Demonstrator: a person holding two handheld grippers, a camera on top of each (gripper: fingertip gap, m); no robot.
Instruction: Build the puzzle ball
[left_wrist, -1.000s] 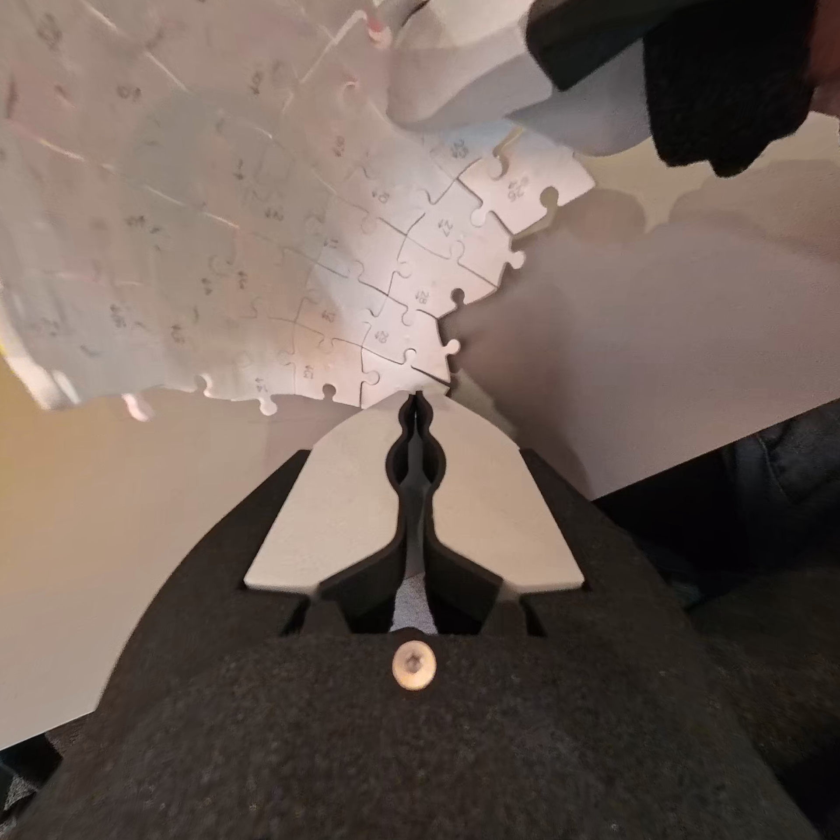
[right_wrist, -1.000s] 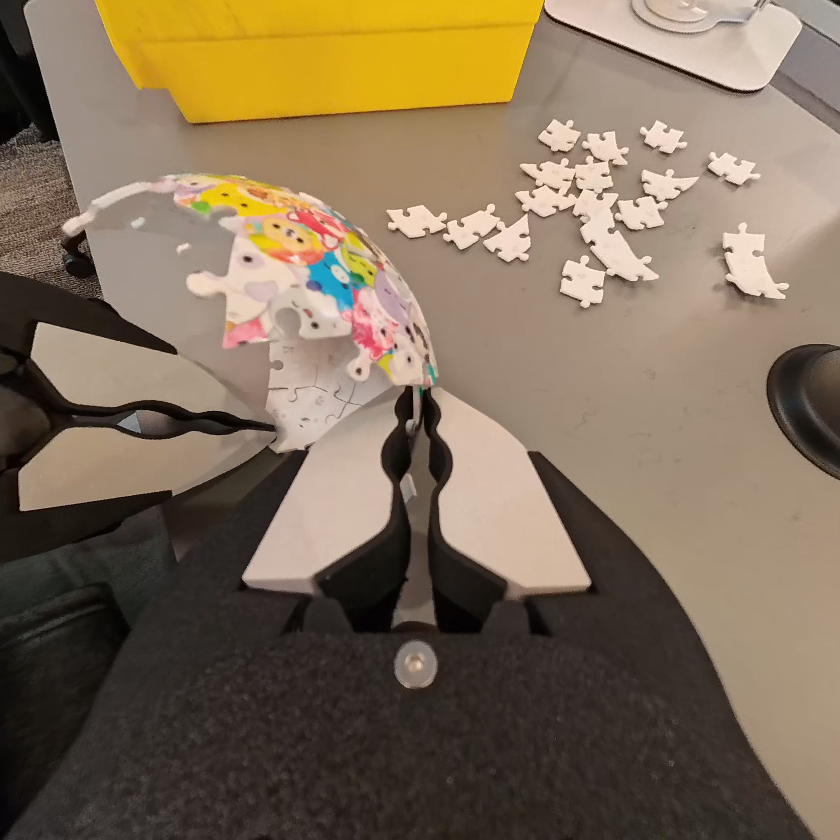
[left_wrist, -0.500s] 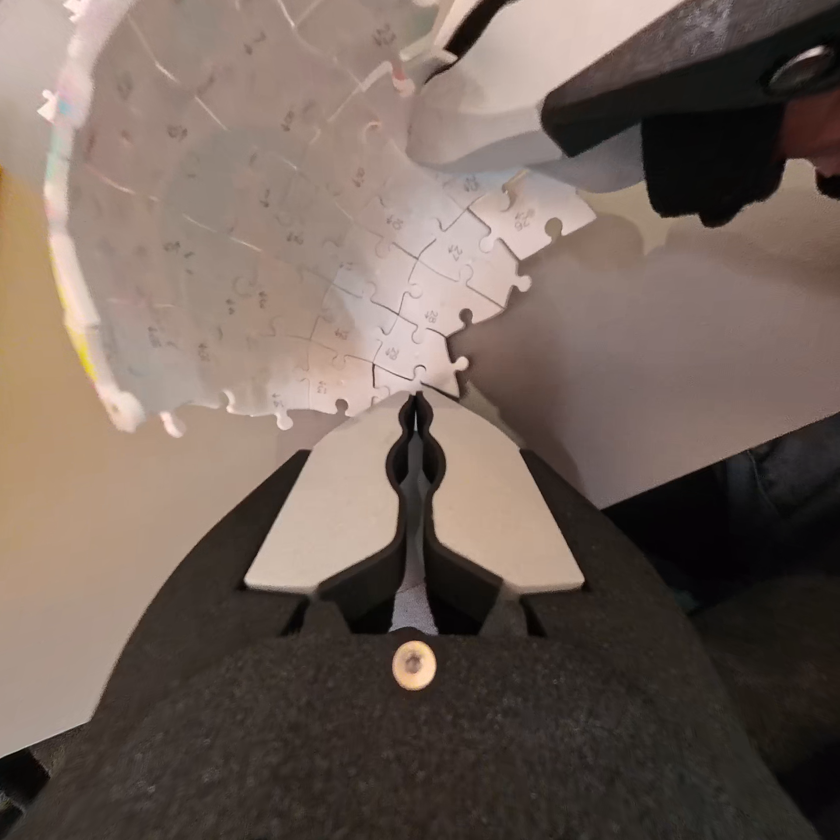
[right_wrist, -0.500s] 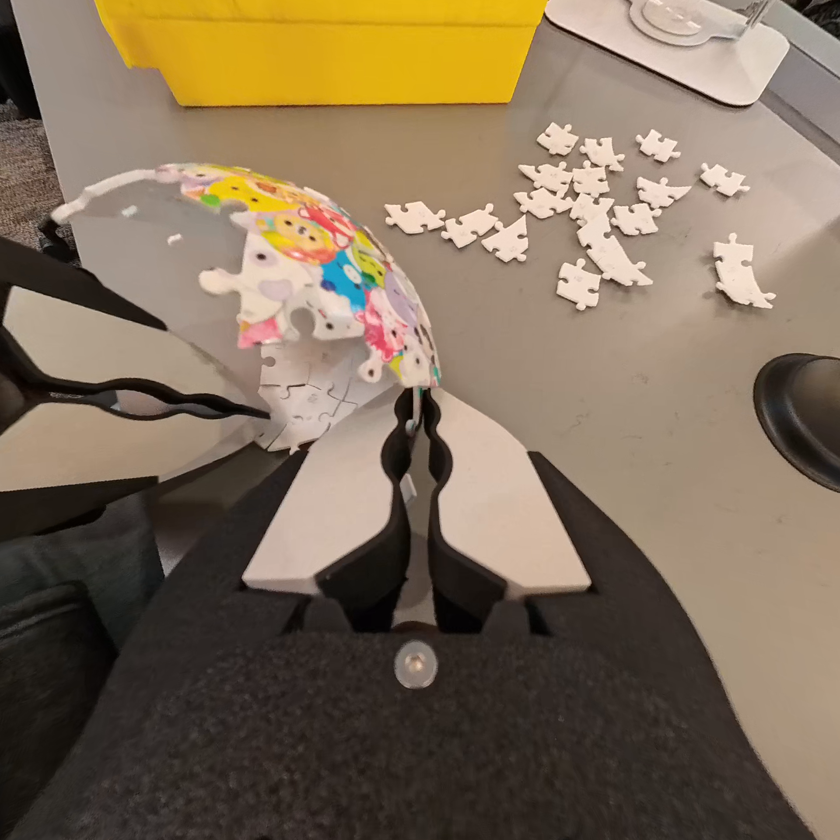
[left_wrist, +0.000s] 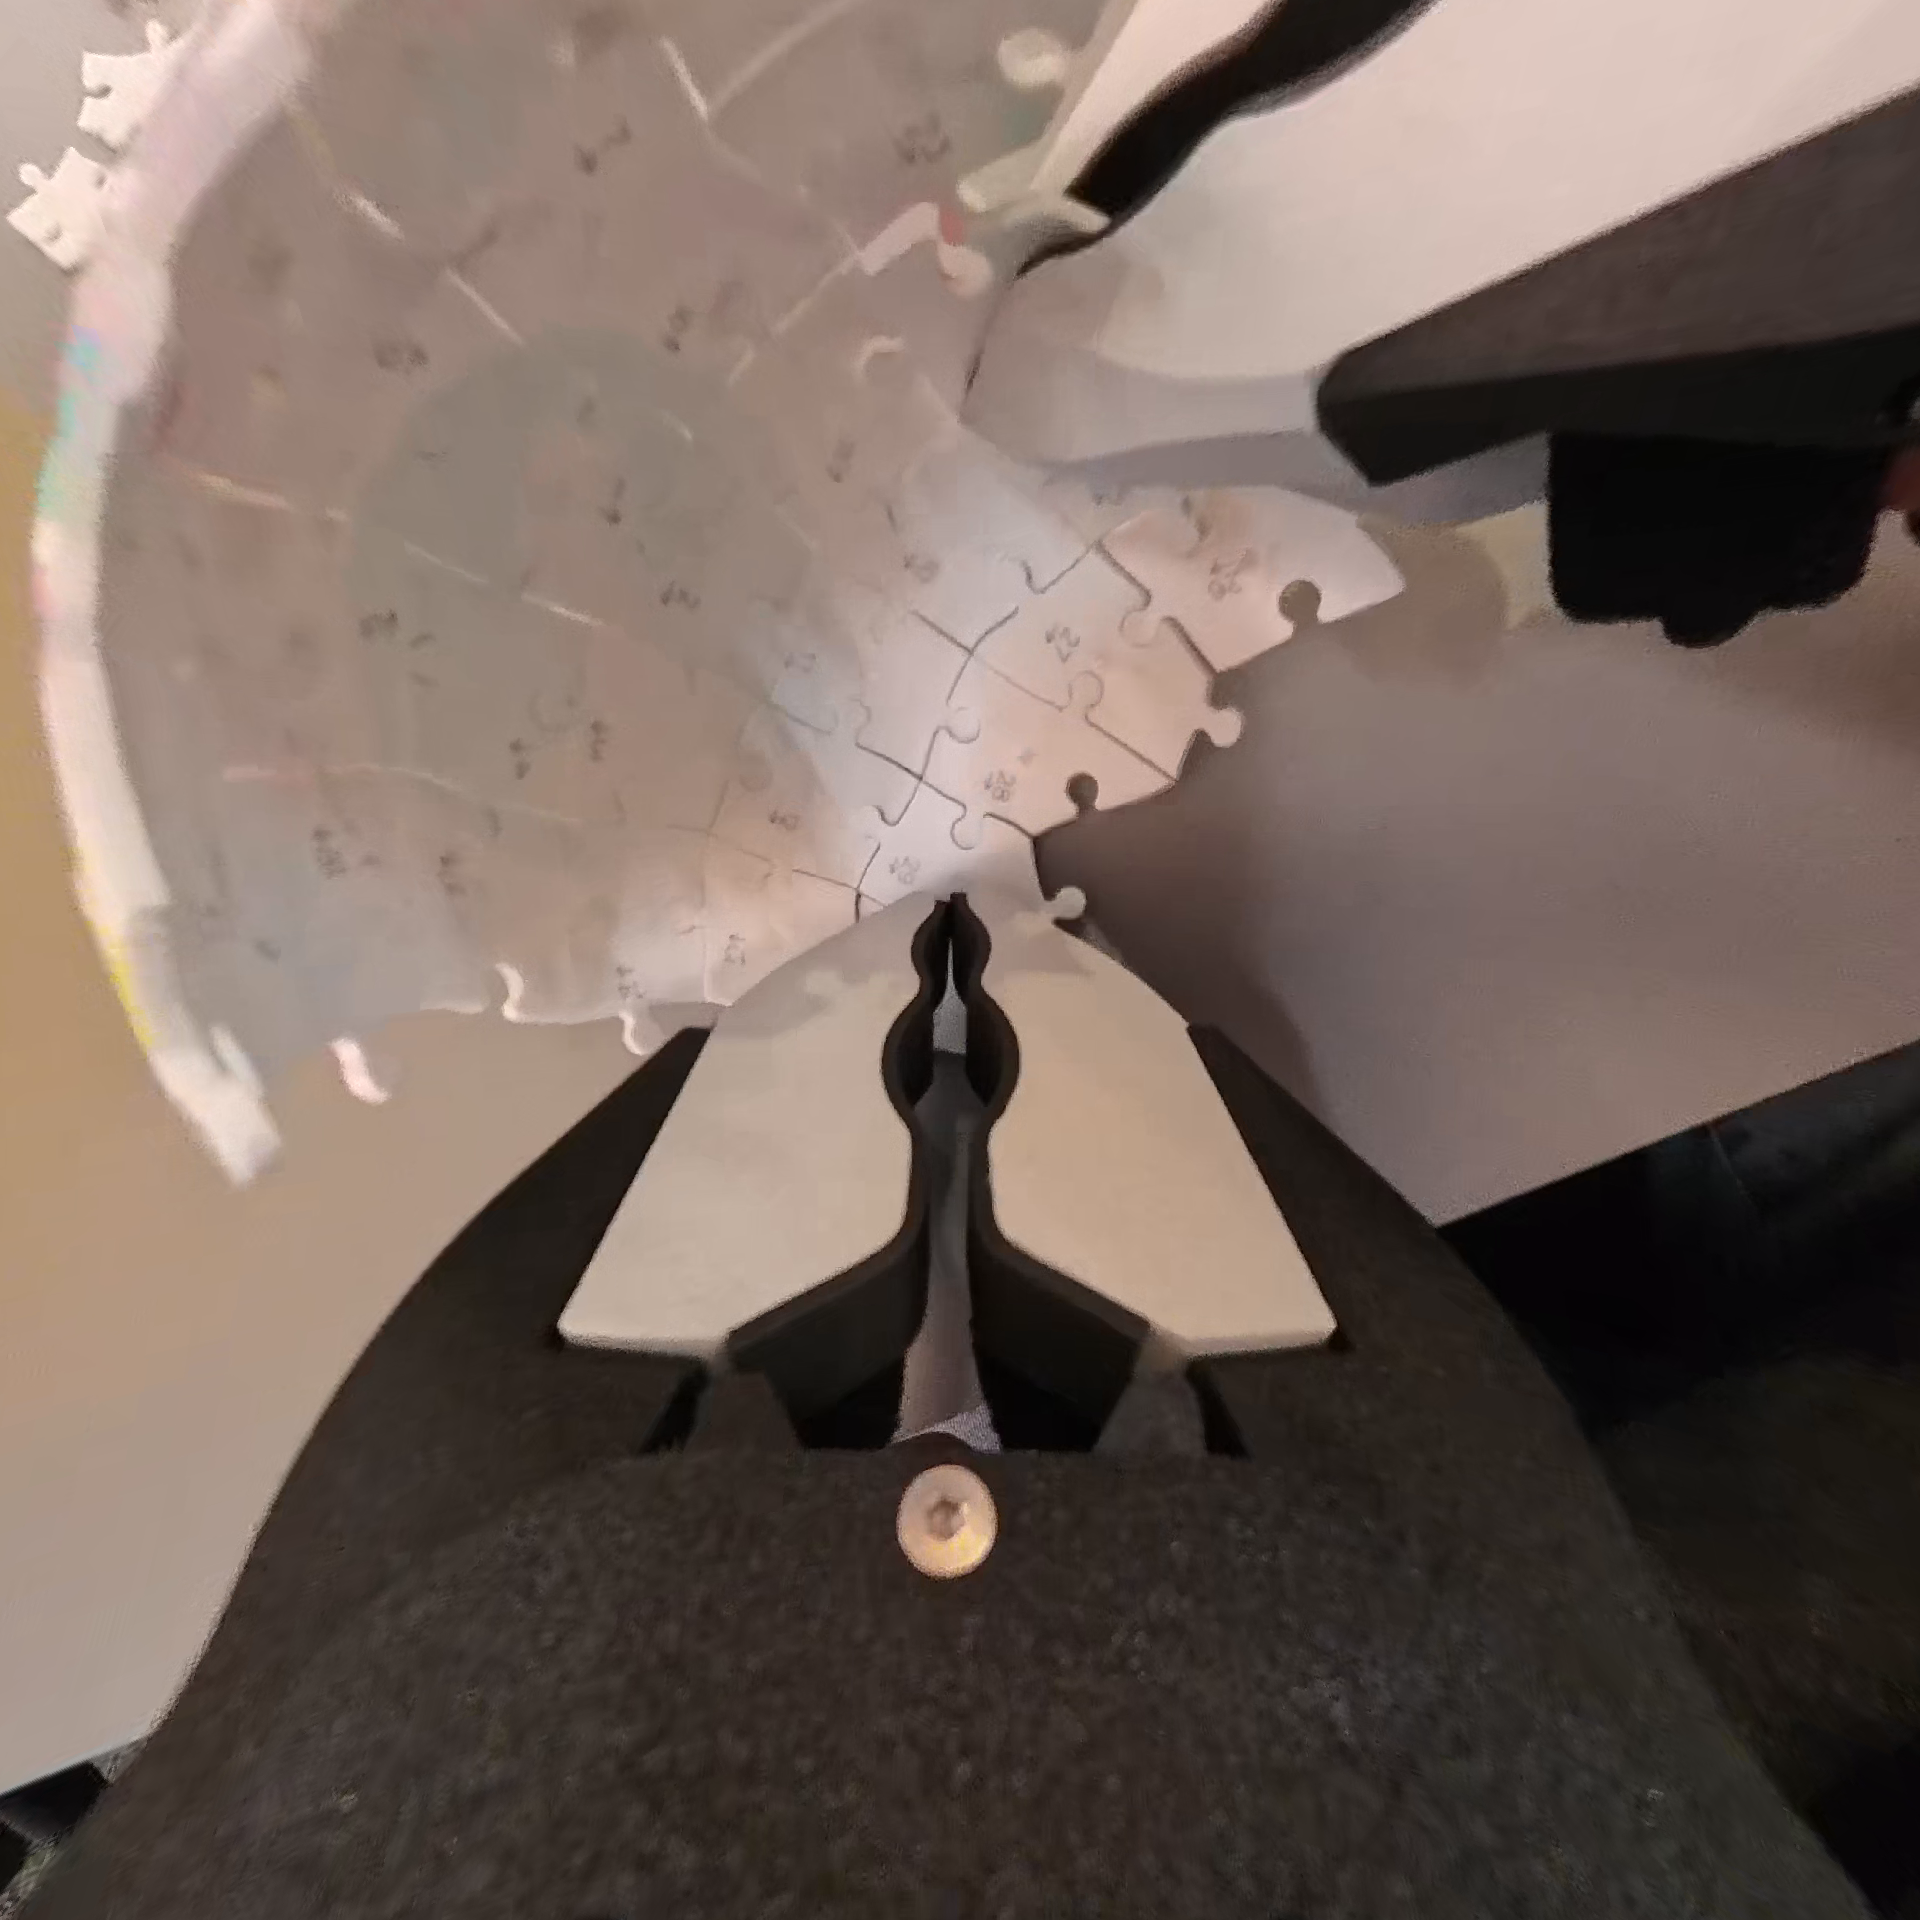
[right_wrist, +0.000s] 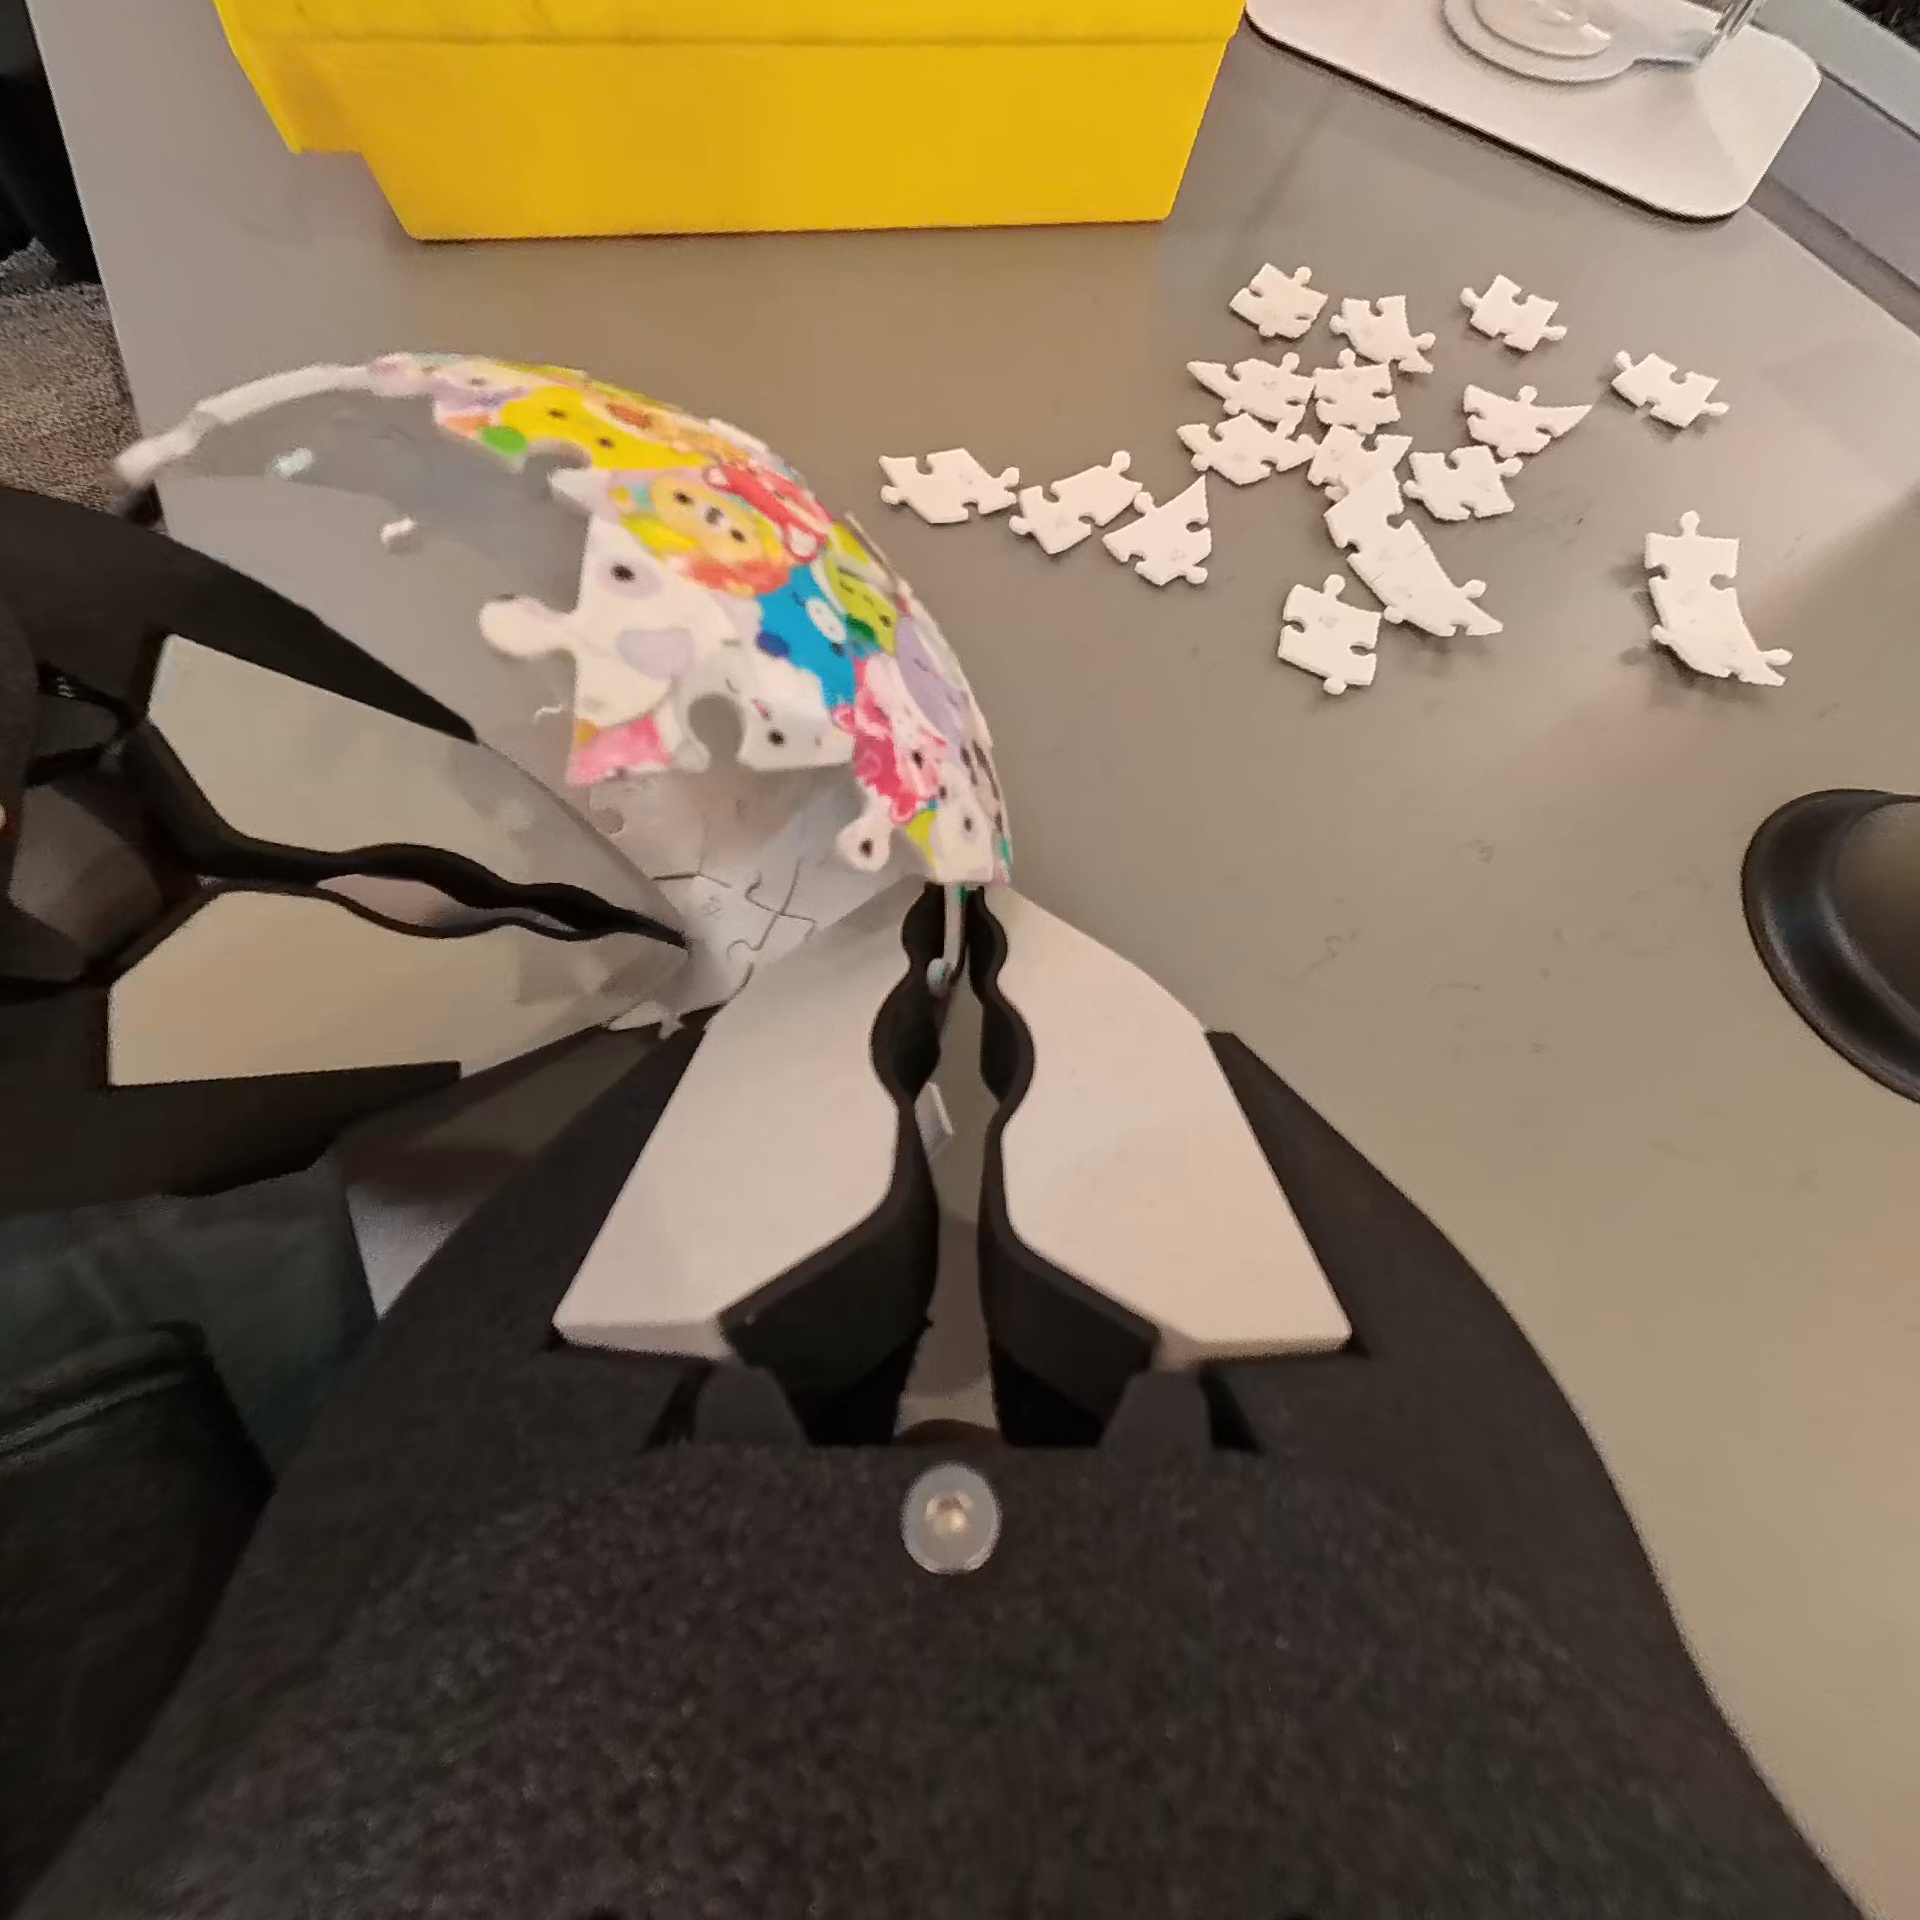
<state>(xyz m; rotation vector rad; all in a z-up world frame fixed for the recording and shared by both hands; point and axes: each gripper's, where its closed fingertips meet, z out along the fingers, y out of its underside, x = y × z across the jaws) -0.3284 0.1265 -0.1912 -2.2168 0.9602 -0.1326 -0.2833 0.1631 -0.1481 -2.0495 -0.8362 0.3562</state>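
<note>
Your left gripper (right_wrist: 681, 940) pinches the lower edge of the half-built puzzle ball (right_wrist: 790, 623) (colourful outside, white inside), jaws closed on it. Your right gripper (right_wrist: 954, 899) clamps its right rim, holding it above the grey table (right_wrist: 1351, 883). Loose white pieces (right_wrist: 1351, 478) lie farther right.

warm dim left view | motion blur | wide-angle edge distortion
</note>
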